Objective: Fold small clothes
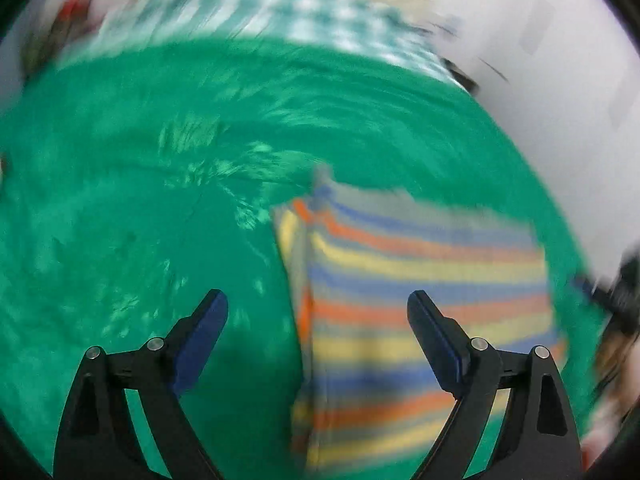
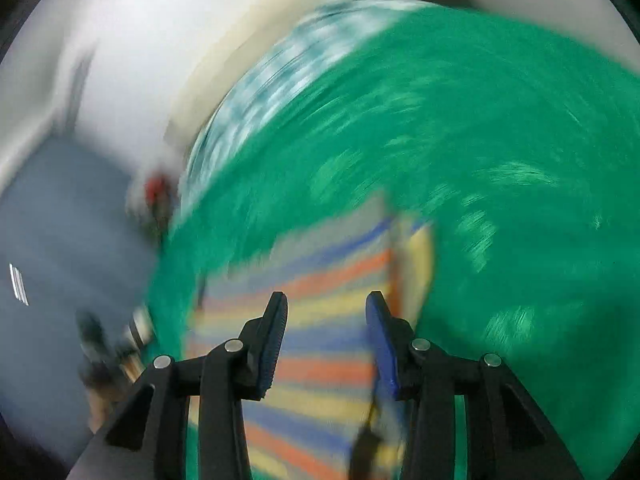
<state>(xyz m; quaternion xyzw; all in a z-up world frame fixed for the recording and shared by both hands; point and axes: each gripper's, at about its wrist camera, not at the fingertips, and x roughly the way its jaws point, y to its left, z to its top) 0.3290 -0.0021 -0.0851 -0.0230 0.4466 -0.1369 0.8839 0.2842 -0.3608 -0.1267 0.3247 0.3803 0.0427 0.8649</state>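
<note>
A small striped garment (image 1: 416,292) in blue, orange, yellow and grey lies folded on a green cloth (image 1: 140,200). Both views are smeared by motion. My left gripper (image 1: 318,300) stands wide open above the garment's left edge, with nothing between its blue pads. In the right wrist view the same garment (image 2: 320,280) lies under and ahead of my right gripper (image 2: 326,300). That gripper's jaws stand partly open, and the pads press on nothing that I can see.
The green cloth (image 2: 500,160) covers most of the surface. A teal and white checked fabric (image 1: 280,12) lies along its far edge. A white wall (image 1: 560,60) rises behind. A dark grey floor (image 2: 60,240) lies past the surface's left side, with blurred dark objects (image 2: 108,344) near it.
</note>
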